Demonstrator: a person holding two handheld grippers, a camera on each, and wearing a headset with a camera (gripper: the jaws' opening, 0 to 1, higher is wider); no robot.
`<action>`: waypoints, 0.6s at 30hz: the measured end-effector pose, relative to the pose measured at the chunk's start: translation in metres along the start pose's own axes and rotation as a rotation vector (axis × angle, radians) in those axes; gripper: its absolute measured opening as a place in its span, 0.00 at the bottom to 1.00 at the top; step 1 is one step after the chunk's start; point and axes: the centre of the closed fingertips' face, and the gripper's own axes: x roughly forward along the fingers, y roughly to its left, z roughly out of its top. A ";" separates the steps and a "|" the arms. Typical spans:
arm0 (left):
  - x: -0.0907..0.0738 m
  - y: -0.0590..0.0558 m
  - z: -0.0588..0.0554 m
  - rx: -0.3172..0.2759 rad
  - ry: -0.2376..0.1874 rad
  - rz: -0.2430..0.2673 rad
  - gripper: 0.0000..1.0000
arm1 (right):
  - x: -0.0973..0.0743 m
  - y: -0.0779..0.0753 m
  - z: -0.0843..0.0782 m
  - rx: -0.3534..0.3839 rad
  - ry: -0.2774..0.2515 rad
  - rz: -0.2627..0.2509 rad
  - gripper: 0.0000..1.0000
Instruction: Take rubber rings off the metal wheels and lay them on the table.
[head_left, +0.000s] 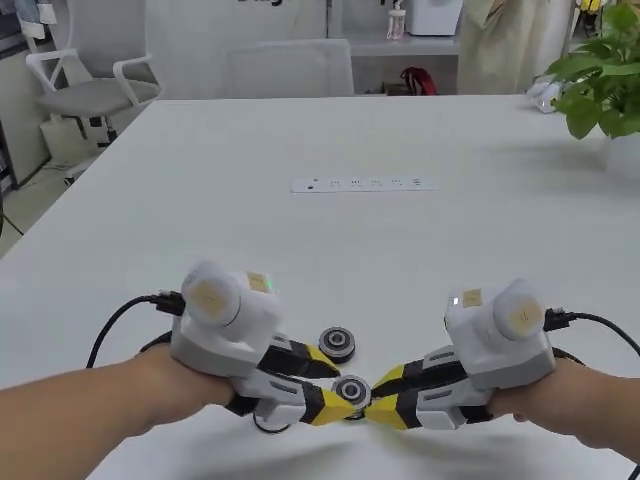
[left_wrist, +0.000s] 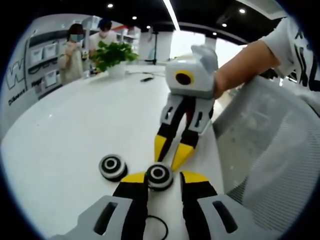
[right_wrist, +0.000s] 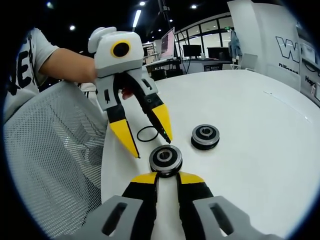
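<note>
Two grippers facing tip to tip at metal wheel (right_wrist: 166, 159) near tabletop's (head_left: 400, 260) near edge: left gripper (left_wrist: 163, 178) straddling it, jaws spread, likely steadying; right gripper (right_wrist: 168, 179) aiming narrowly parted jaws at its rubber rim. Second wheel (right_wrist: 205, 136) waiting just beside; loose rubber ring (right_wrist: 148, 133) lying under left gripper.

Bright, even light comes from a long ceiling light strip (left_wrist: 171, 14) and small round spotlights (left_wrist: 242, 10). The white matte surface (head_left: 400, 250) carries only faint, soft shadows near the left gripper (head_left: 342, 388), without harsh glare. The head view is sharp; both gripper views bow strongly at their edges.
</note>
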 end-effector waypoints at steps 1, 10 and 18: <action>0.001 0.000 0.000 0.003 0.001 0.001 0.26 | 0.000 0.000 0.000 0.001 0.000 -0.001 0.11; 0.008 0.005 -0.003 0.024 0.029 0.033 0.19 | -0.001 0.000 0.000 0.004 -0.003 0.000 0.10; 0.010 0.006 -0.003 0.060 0.044 0.055 0.16 | -0.001 -0.001 0.000 0.007 -0.009 -0.003 0.09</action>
